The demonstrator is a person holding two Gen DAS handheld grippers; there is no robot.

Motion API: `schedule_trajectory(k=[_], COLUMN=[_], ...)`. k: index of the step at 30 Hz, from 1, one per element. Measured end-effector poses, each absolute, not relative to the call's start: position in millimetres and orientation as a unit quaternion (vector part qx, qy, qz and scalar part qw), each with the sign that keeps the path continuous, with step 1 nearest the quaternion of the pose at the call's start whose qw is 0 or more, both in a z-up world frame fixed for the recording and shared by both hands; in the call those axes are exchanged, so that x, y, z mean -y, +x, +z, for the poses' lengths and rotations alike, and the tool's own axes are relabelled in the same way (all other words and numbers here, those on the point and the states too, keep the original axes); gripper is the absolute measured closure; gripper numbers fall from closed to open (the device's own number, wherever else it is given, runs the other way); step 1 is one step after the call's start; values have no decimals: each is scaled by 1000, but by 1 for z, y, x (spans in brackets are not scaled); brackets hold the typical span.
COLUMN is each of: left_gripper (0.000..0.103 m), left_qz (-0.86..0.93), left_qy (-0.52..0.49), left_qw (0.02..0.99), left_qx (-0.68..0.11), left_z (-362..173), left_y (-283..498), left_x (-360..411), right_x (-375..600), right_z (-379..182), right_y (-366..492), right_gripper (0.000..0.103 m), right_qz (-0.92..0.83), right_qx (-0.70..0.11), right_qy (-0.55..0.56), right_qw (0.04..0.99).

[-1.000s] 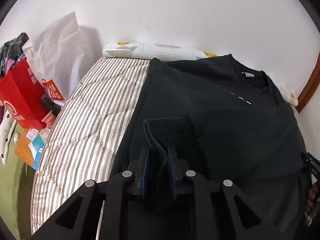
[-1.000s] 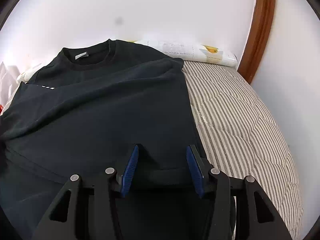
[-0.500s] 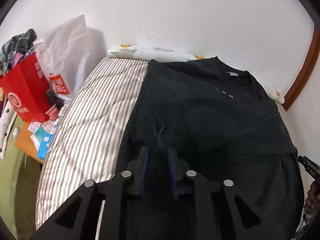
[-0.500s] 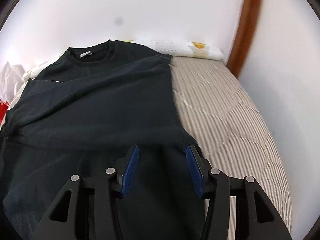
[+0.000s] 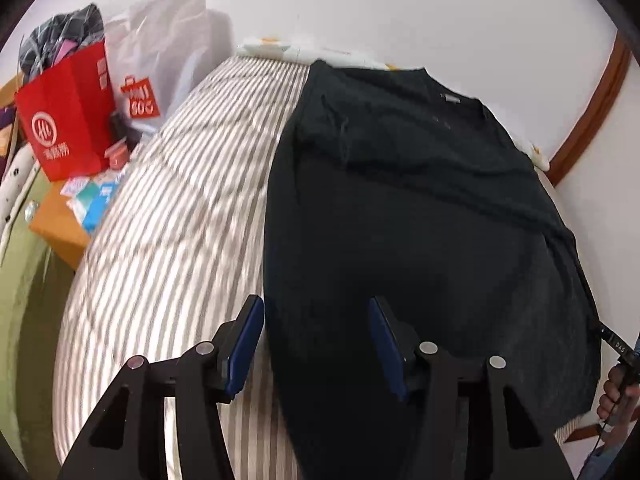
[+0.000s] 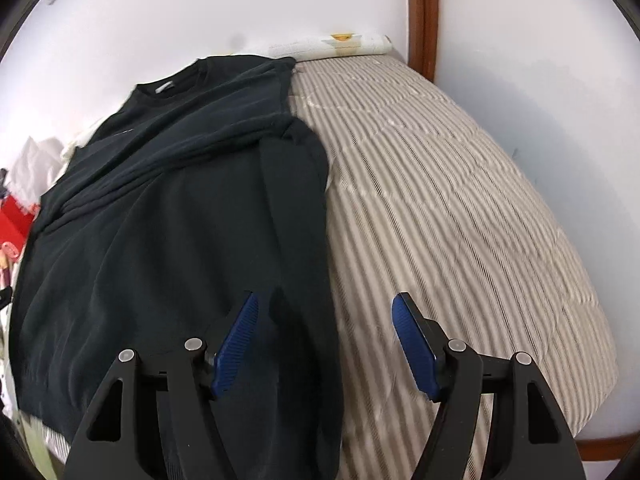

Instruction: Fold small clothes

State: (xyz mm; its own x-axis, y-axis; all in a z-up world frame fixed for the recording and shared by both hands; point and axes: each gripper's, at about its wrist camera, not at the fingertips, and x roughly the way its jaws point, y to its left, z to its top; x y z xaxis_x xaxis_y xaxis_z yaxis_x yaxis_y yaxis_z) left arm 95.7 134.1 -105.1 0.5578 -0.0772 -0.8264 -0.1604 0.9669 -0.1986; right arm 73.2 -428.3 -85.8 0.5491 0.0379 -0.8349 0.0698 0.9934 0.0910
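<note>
We see the black sweater [image 5: 420, 220] lying on the striped bed [image 5: 168, 220], bags [image 5: 68, 116] beside it. Both grippers, left [image 5: 316, 340] and right [image 6: 324, 344], have just opened their jaws and grip nothing.

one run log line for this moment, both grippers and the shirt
stage: sleeves folded in, let go | left gripper: open, just opening, empty | right gripper: open, just opening, empty | black sweatshirt: flat on striped bed

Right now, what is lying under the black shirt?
The black shirt lies on a striped mattress. Whatever is beneath its middle is covered, so I cannot tell.
</note>
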Motion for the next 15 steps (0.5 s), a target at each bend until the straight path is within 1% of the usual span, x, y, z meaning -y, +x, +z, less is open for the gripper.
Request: schedule_trajectory(k=[6,11,12,14,15], left_gripper=[51,51,51,51,51], left_qz=[15,19,18,18,18], left_qy=[-122,-97,-94,-90,-86], left_qw=[871,882,884,886,887], left_qx=[-476,-460,-458,-454,-453], left_z=[-118,-121,-121,-122,-122], left_y=[71,55,53,50,48], left_x=[-127,-116,-115,-113,-111], right_x=[416,408,406,404,404], right_z=[-95,-98,-99,-99,-99], right_y=[47,37,37,39,41], right_gripper=[34,35,36,42,44], right_qz=[16,12,10,7,6], right_qx=[-473,-455,-452,-449,-447], right_qy=[47,33,30,29,35], right_qw=[880,890,891,893,894])
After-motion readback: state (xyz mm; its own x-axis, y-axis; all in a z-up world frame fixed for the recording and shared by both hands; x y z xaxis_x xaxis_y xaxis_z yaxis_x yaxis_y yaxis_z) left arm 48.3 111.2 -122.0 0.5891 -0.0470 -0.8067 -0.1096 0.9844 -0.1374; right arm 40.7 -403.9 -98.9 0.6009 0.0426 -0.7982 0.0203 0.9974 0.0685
